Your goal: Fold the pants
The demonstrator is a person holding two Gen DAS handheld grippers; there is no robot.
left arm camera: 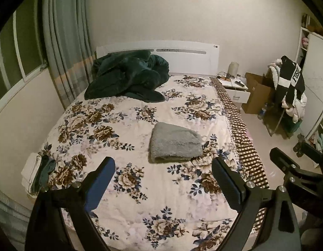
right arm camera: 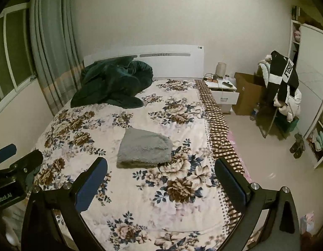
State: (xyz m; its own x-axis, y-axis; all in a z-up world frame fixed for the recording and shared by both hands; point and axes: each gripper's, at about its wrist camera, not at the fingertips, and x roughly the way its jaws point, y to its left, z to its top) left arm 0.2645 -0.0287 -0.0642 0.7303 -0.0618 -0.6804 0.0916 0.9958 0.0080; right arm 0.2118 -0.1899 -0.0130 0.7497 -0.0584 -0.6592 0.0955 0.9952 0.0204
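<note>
Grey fleece pants, folded into a compact bundle, lying mid-bed on the floral cover, nearer its right edge. Left claw and right claw both spread wide, empty, short of the bundle, not touching.

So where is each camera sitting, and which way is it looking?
Left wrist: sits on the left gripper, held above the foot of the bed, looking toward the headboard; its own open fingers show, plus the right gripper at the right edge.
Right wrist: sits on the right gripper, facing the same way; its open fingers show, plus the left gripper at the left edge.
Both share: the folded grey pants, dark green blanket and nightstand.
</note>
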